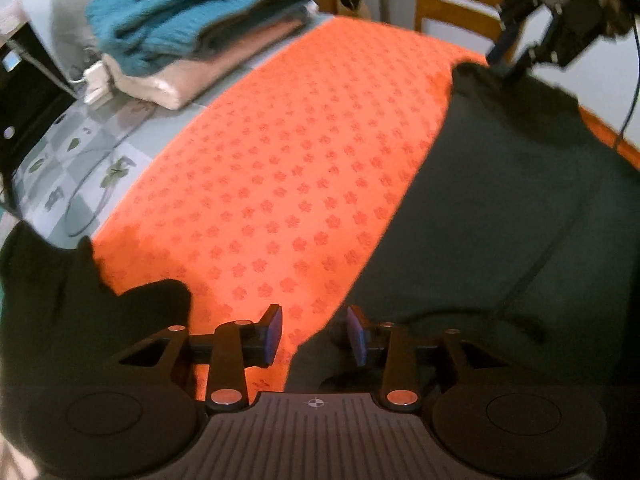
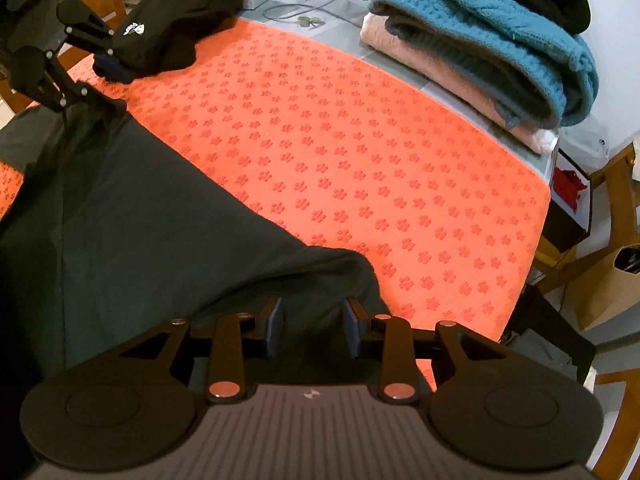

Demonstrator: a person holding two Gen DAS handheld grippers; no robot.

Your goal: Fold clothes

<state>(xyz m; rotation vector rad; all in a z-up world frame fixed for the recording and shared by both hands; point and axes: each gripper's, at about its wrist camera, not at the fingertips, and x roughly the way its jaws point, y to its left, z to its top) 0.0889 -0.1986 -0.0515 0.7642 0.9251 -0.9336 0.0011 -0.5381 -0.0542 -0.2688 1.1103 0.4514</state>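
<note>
Both claws point steeply downward with their jaws parted and nothing pinched between the pads: the left claw [image 1: 315,334] and the right claw [image 2: 312,326].

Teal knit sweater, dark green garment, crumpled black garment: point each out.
teal knit sweater [image 2: 500,28], right wrist view, folded upper layer.
dark green garment [image 2: 140,232], right wrist view, flat middle panel.
crumpled black garment [image 2: 172,36], right wrist view, bunched centre.

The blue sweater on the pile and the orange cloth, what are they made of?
Blue sweater: looks like chunky knitted yarn, maybe wool; thick ribbed stitches show. Orange cloth: seems a woven, matte fabric with a repeated little flower pattern pressed or woven in.
</note>
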